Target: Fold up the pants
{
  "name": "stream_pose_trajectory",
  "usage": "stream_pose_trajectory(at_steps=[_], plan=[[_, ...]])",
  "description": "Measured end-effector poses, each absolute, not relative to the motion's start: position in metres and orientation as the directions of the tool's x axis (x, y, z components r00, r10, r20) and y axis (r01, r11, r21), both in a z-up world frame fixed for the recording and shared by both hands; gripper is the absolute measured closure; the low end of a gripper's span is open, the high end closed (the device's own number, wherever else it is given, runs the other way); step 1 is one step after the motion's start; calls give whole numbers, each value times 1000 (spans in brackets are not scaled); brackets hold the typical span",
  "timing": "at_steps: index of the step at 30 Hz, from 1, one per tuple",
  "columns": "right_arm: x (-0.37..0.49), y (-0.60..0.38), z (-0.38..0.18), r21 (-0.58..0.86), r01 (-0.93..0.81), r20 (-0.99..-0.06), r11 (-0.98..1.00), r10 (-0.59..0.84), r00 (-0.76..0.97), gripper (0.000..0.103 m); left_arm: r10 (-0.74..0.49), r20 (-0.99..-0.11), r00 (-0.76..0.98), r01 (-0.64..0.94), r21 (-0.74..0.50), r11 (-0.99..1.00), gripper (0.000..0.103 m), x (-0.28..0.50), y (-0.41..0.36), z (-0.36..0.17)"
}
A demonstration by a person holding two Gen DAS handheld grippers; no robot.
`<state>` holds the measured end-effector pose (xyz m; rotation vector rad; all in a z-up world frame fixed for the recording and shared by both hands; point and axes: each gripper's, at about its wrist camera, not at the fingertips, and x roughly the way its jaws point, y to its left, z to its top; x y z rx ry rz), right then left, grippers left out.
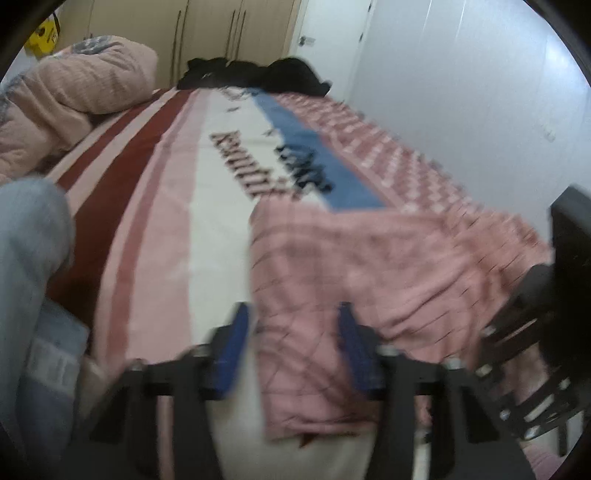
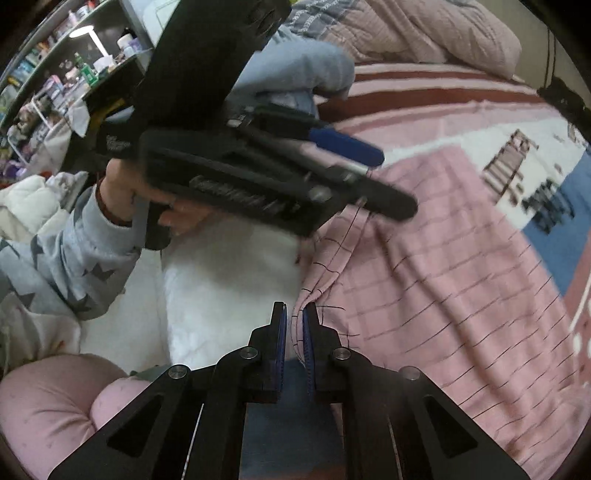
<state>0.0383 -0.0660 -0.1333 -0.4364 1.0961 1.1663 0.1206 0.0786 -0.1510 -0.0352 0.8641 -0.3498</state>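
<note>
Closest to us in the right wrist view, our right gripper (image 2: pixel 294 314) has its two blue pads (image 2: pixel 281 343) almost together. They pinch a bunched edge of the pink pants (image 2: pixel 424 266). The cloth rises in a small fold right between the pads.

In the left wrist view, our left gripper (image 1: pixel 293 314) has its jaws spread wide apart. The blue pads (image 1: pixel 236 347) sit on both sides of the near edge of the pants (image 1: pixel 369 266), and nothing is squeezed between them. This view is blurry, so we cannot tell if the pads touch the cloth.

The pants are pink with thin dark lines that make squares. They lie spread out on the bed, on top of a striped blanket (image 1: pixel 155 206), and they look a bit wrinkled.

A little farther in the right wrist view, we see the left gripper (image 2: pixel 365 162) from the side, held in our left hand (image 2: pixel 129 192). Its tips hang over the far edge of the pants.

The blanket has red, pink, white and blue stripes with dark letters on it. Farther back on the left sits a puffy pink quilt (image 1: pixel 74 96). At the far end of the bed lies a pile of black clothes (image 1: pixel 255 75). Behind that stand tan closet doors (image 1: pixel 207 33).
</note>
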Motion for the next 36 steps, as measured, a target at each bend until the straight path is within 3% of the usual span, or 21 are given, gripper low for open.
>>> stream_pose_trajectory(at_steps=[6,8,10,15,19,22,24,26,31,34,36], plan=[[44,-100,-113,284,-822,-826,494,561,52,95,-275,-747,605,247,-152,957,85,94,87,-163],[52,-117,-96,246,-791,-817,560,559,142,68,-276,-742,611,233,-164,959,87,90,90,-163],[66,-140,-82,214,-728,-811,651,534,240,56,-270,-741,614,224,-165,961,90,87,90,-163],[90,-200,-73,185,-483,-840,856,393,373,53,-247,-738,628,219,-137,966,94,76,86,-163],[97,-231,-93,353,-376,-834,857,470,289,49,-244,-733,635,220,-131,967,94,69,88,-162],[101,-232,-109,369,-325,-843,871,461,277,51,-241,-733,636,218,-129,967,94,69,88,-161],[106,-230,-117,330,-286,-861,900,411,300,59,-240,-733,636,212,-134,968,95,70,88,-161],[108,-231,-117,290,-279,-867,915,375,327,76,-236,-733,638,209,-131,969,95,69,88,-160],[102,-253,-107,352,-239,-846,905,417,332,76,-237,-735,636,217,-125,968,94,71,88,-160],[95,-268,-110,452,-197,-827,870,491,272,62,-238,-735,635,215,-128,968,94,74,88,-161],[92,-268,-114,491,-189,-811,850,526,255,61,-235,-735,636,215,-124,969,94,74,87,-161]])
